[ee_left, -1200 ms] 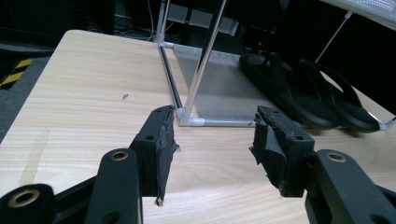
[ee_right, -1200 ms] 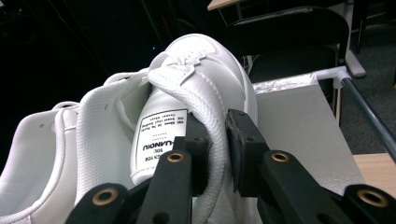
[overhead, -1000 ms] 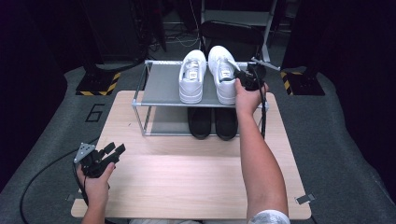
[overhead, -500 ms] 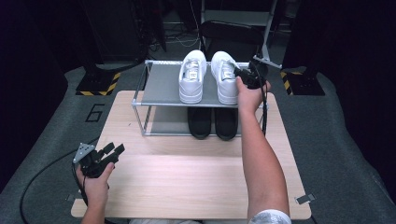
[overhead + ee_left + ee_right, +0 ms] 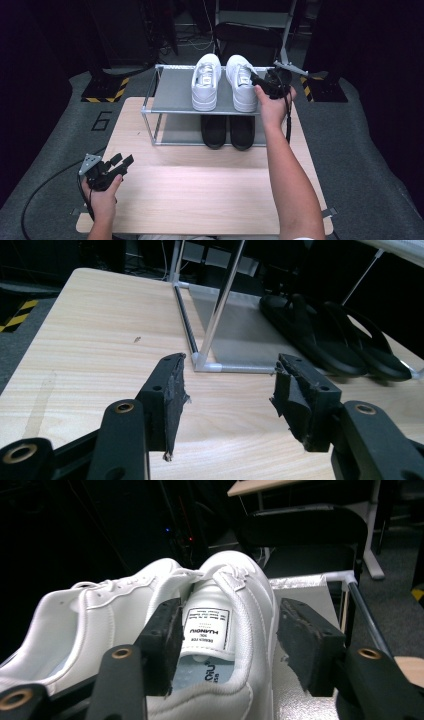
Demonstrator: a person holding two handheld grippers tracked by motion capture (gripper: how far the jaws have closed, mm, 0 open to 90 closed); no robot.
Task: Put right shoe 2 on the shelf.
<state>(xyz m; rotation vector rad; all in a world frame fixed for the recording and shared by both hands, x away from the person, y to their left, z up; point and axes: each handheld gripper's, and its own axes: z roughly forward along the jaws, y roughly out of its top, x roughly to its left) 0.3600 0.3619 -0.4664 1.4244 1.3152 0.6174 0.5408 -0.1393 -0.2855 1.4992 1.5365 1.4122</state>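
Note:
Two white sneakers stand side by side on the top shelf of a metal rack [image 5: 170, 97]. My right gripper [image 5: 259, 84] is at the heel of the right sneaker [image 5: 241, 85]. In the right gripper view its jaws straddle that sneaker's [image 5: 240, 580] side wall, one inside the opening, one outside. They have just been opening, and the pads [image 5: 300, 635] stand off the wall. The left sneaker [image 5: 90, 610] lies beside it. My left gripper [image 5: 120, 162] rests low over the table's near left; its jaws [image 5: 227, 382] have just opened a little further with nothing between them.
A pair of black slippers [image 5: 228, 131] sits on the rack's lower shelf, also in the left gripper view [image 5: 320, 335]. The rack stands at the far side of the wooden table [image 5: 200, 195]. A dark chair [image 5: 250, 35] and hazard-striped blocks [image 5: 102, 90] lie beyond it.
The right gripper's jaws, shut on the right sneaker's collar before, now stand apart around it, and the hand has shifted slightly. The left hand has stayed put.

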